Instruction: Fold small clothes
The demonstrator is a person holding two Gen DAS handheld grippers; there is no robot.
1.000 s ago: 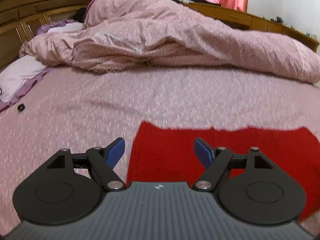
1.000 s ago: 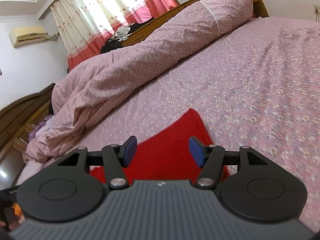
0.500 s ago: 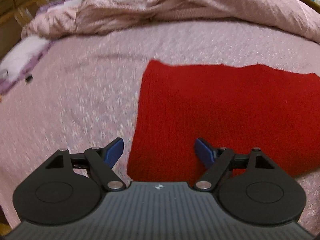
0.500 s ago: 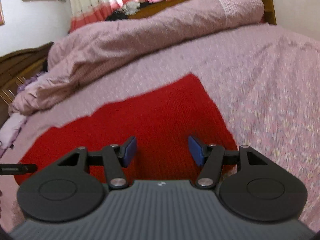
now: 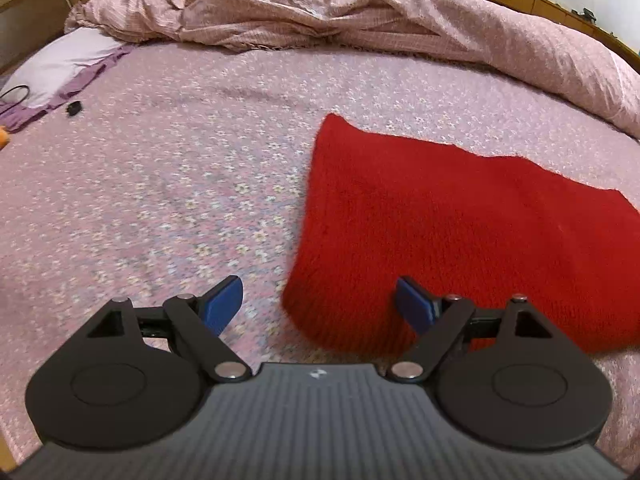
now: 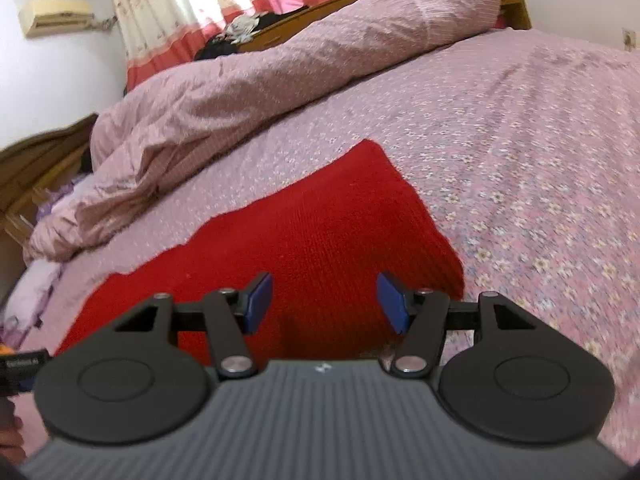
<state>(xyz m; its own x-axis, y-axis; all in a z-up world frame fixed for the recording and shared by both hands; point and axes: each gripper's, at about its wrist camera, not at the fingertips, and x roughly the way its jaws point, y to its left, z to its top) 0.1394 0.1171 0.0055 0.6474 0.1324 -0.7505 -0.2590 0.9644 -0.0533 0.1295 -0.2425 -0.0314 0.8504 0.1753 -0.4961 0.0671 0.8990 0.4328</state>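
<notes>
A red knitted cloth (image 5: 448,232) lies flat on the pink flowered bedsheet (image 5: 180,200). My left gripper (image 5: 318,302) is open and empty, hovering just above the cloth's near left corner. In the right wrist view the same red cloth (image 6: 320,232) lies under my right gripper (image 6: 324,304), which is open and empty over the cloth's near right part. The cloth's near edge is hidden behind both gripper bodies.
A bunched pink quilt (image 5: 360,12) runs along the far side of the bed. A lilac pillow (image 5: 60,64) and a small black object (image 5: 74,108) lie at the left. A wooden headboard (image 6: 36,168) and curtains (image 6: 224,4) stand beyond.
Both grippers tilted down and came closer to the red cloth, then shifted: the left one leftward toward the cloth's near left corner, the right one toward its right end. Both stayed open.
</notes>
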